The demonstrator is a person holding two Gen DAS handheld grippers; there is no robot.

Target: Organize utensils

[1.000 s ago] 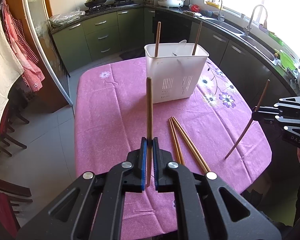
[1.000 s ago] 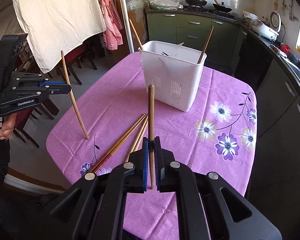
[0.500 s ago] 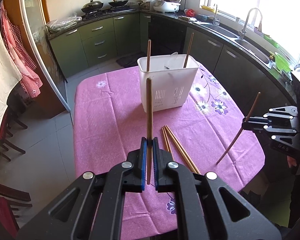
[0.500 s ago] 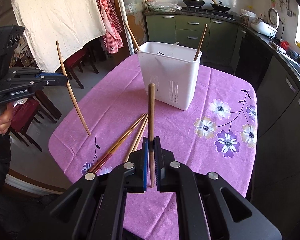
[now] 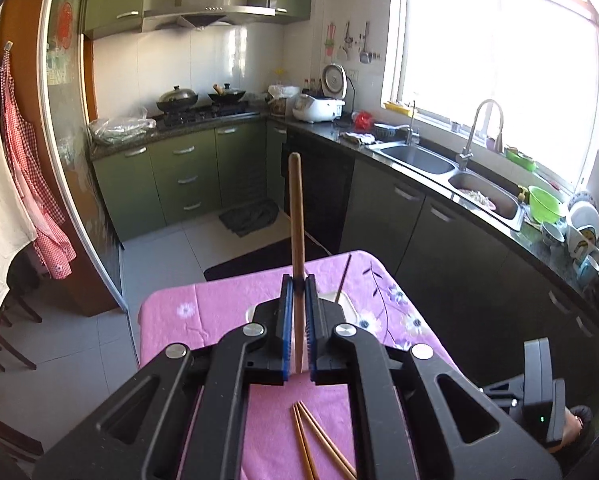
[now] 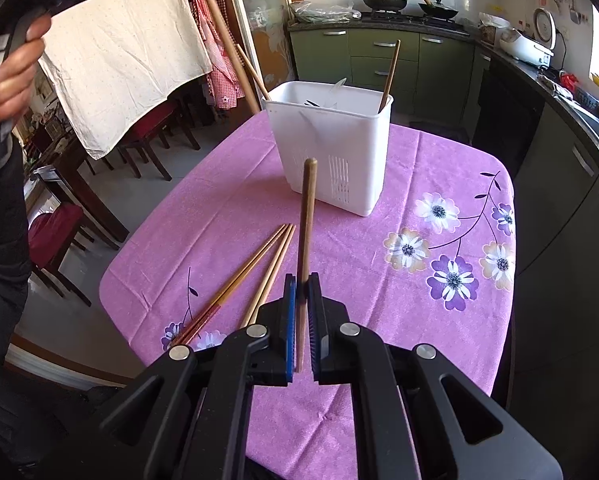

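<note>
The left gripper (image 5: 298, 280) is clamped tight on a wooden chopstick (image 5: 296, 216) that stands almost upright between its blue pads, tip toward twelve o'clock against the green kitchen cabinets (image 5: 187, 178). The right gripper (image 6: 302, 280) is likewise closed on its own chopstick (image 6: 306, 216), which leans slightly toward one o'clock. On the pink flowered tablecloth (image 6: 379, 292) the white utensil holder (image 6: 331, 148) stands at twelve o'clock from the right gripper — one chopstick leaning in its far right corner, another sticking out at its far left, pale utensils inside that are too small to tell. Loose chopsticks (image 6: 251, 276) lie on the cloth at ten o'clock of the right gripper, running diagonally, just beside one another. In the right wrist view a hand (image 6: 7, 76) grips the left tool's handle at ten o'clock.
</note>
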